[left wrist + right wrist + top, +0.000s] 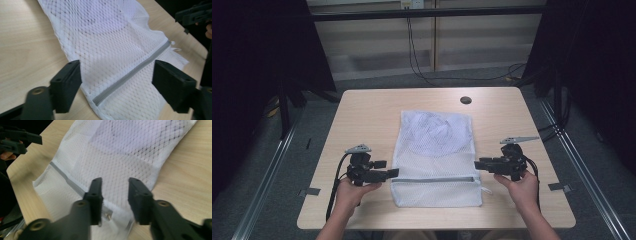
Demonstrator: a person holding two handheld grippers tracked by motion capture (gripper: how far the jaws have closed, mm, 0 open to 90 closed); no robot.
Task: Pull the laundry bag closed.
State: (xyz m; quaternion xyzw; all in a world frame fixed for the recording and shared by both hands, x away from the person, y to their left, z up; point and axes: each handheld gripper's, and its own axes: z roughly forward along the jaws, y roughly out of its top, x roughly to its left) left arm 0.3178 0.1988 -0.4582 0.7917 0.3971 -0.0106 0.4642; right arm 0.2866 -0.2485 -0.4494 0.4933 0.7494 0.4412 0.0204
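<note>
Black jaws of the left gripper (117,86) stand spread wide, nothing pinched, over the zip end of a white mesh laundry bag (436,160); no readable writing shows on the bag. It lies flat at the middle of the wooden table (362,115), a grey zipper (432,179) running across near its front edge and a pale garment (434,131) showing through the netting. Beside the bag's other edge, the right gripper (115,200) is parted, gripping nothing.

Black left tool (387,174), black right tool (482,164), grey plates, perhaps brass screws
</note>
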